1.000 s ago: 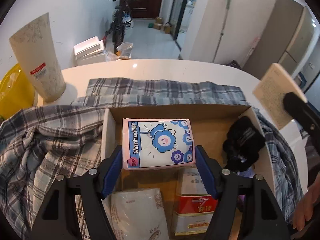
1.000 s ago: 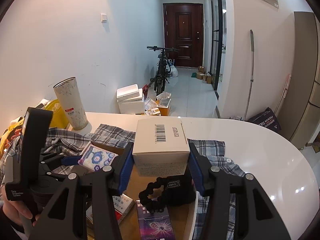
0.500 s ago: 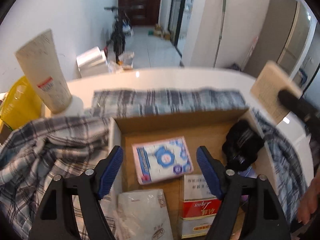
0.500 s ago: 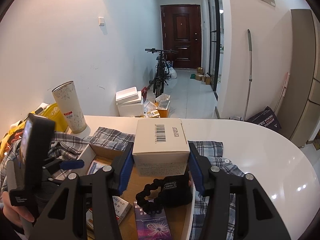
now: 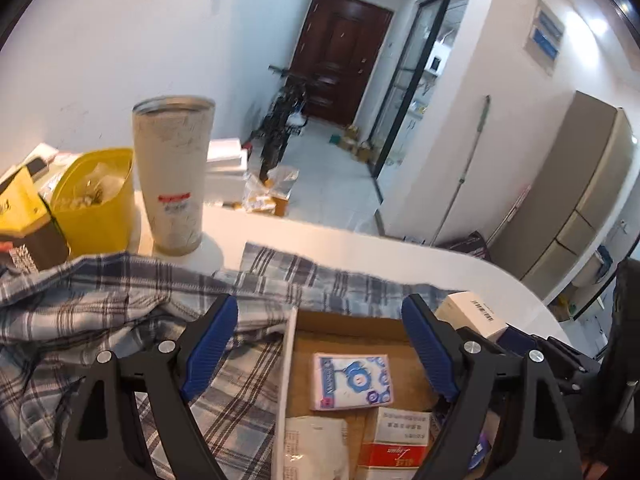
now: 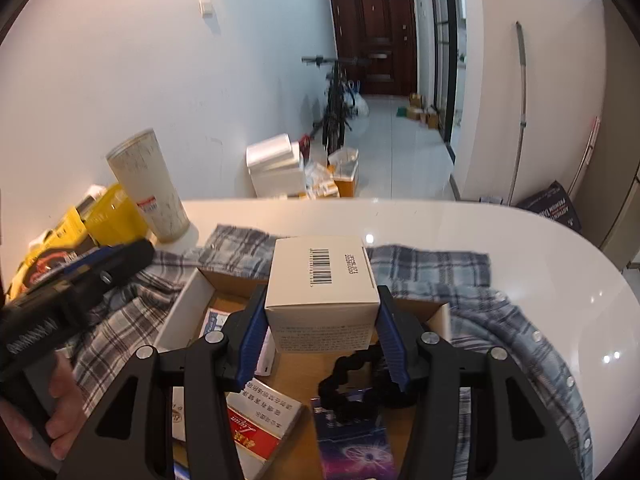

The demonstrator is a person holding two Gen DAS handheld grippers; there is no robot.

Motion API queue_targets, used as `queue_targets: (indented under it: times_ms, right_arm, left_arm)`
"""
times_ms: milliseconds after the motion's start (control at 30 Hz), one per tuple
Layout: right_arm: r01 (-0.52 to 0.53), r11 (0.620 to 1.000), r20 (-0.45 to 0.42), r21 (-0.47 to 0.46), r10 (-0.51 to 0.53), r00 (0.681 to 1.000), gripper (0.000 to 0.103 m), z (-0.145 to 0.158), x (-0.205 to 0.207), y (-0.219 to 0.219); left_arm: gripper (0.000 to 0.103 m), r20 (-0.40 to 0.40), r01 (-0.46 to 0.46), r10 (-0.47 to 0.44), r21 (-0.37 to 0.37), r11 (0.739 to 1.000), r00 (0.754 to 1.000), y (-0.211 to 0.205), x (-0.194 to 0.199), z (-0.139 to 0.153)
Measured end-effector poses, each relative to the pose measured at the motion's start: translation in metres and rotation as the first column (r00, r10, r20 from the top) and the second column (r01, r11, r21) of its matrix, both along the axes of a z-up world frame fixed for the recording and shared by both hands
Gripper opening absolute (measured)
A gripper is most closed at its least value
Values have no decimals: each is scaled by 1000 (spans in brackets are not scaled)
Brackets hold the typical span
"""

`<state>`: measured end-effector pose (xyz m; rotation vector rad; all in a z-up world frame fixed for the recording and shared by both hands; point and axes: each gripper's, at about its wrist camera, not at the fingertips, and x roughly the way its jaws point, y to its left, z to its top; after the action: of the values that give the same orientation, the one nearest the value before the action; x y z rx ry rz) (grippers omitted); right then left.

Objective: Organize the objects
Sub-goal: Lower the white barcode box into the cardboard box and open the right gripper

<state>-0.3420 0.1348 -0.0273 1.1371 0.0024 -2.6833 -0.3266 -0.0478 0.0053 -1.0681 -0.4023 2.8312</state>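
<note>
An open cardboard box [image 5: 348,326] lies on a plaid shirt [image 5: 120,300] on the white table. In it lie a tissue pack with blue flowers [image 5: 352,376], a red and white carton [image 5: 394,446] and a white packet [image 5: 312,450]. My left gripper [image 5: 320,344] is open and empty, raised above the box's left wall. My right gripper [image 6: 322,332] is shut on a white box with a barcode [image 6: 322,292], held above the cardboard box [image 6: 182,304]. Below it lie a black scrunchie [image 6: 348,376], a purple box [image 6: 352,440] and the red carton [image 6: 260,424].
A tall speckled tumbler [image 5: 172,176] stands at the table's back left beside a yellow tub [image 5: 96,200] and yellow cartons [image 6: 60,236]. The left gripper also shows in the right wrist view [image 6: 76,288]. The white table [image 6: 520,248] curves round on the right.
My left gripper let go of the tissue pack, which now lies in the box, then rose and swung left. My right gripper kept hold of the white box, lowering slightly.
</note>
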Motion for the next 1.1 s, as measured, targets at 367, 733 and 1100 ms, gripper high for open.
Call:
queue_targets:
  times_ms: [367,733,1100]
  right_arm:
    - [14,1000,150,5,-15,989,51,-31,-22,-11]
    - [9,999,151,33,-14,988,52,-36,-25,-19]
    - [48,999,44,-3,-47,998,58,16,9,28]
  left_arm:
    - [86,57,53,-52,-26,998,997,16,-4,-11]
    - [86,24,108,-107,-86,990,994,32,4,-1]
    - [86,-172,130,-153,-142,981,973,36,46,62]
